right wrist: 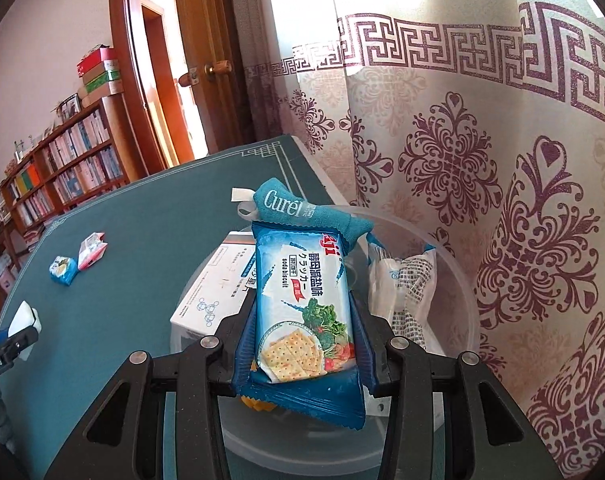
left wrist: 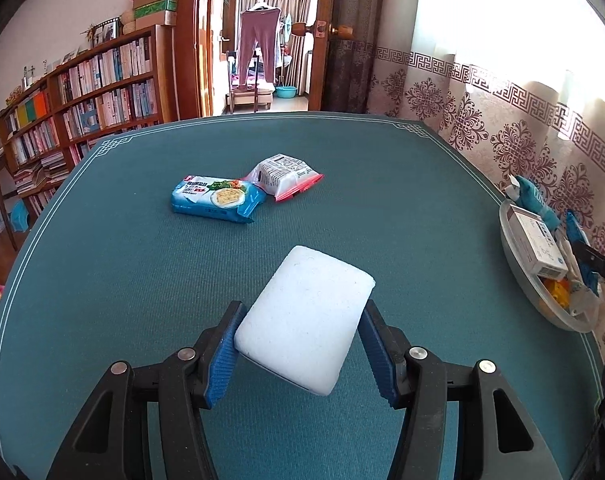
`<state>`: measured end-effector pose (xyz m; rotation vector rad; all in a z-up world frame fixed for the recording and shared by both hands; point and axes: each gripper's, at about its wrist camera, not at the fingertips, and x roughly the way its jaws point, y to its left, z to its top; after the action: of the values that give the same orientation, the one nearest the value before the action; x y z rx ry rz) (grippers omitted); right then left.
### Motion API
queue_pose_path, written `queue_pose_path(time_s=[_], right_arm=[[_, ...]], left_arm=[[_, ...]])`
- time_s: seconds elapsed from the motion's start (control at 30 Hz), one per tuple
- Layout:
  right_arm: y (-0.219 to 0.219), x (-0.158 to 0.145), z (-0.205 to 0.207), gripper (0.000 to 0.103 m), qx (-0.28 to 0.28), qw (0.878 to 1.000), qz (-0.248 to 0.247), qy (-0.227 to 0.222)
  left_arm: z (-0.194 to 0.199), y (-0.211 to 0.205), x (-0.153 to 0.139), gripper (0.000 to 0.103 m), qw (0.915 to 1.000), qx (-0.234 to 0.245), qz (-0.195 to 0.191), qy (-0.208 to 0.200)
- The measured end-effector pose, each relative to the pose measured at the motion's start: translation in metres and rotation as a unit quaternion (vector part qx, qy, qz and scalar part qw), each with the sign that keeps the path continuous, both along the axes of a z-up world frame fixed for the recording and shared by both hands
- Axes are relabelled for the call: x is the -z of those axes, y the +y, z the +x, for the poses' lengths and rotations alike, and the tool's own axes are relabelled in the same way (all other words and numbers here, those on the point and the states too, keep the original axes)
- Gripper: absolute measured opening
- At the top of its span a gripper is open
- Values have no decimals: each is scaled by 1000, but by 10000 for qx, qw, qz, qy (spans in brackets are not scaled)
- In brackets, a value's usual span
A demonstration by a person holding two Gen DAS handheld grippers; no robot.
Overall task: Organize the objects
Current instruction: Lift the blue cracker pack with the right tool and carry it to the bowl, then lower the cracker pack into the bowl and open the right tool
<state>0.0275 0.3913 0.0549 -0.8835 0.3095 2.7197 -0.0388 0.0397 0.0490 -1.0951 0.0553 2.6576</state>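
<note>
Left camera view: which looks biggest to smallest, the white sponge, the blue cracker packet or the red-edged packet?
1. White sponge, though it is nearest the camera, so that inflates it.
2. Blue cracker packet.
3. Red-edged packet, slightly smaller and farthest.

Close wrist views, shared table [left wrist: 142, 280]

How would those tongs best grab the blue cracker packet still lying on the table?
Judging by its pose, come from above and pinch the blue cracker packet across its short width, mid-body. It lies flat, and the red-trimmed packet touches one end, so the long sides look freest.
</note>
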Motion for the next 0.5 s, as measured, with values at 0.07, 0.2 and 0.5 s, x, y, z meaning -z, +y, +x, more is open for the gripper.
queue_pose_path(time_s=[0.07,0.2,0.5], right_arm=[[3,1,-4,44,14,10000,0,-12],[9,5,-10,44,60,9999,-43,-67],[10,6,-13,44,106,9999,-41,-71]], left_arm=[[1,5,0,60,10000,39,-6,-8],[2,13,1,60,9999,99,-14,-23],[3,22,3,60,9998,181,-10,-75]])
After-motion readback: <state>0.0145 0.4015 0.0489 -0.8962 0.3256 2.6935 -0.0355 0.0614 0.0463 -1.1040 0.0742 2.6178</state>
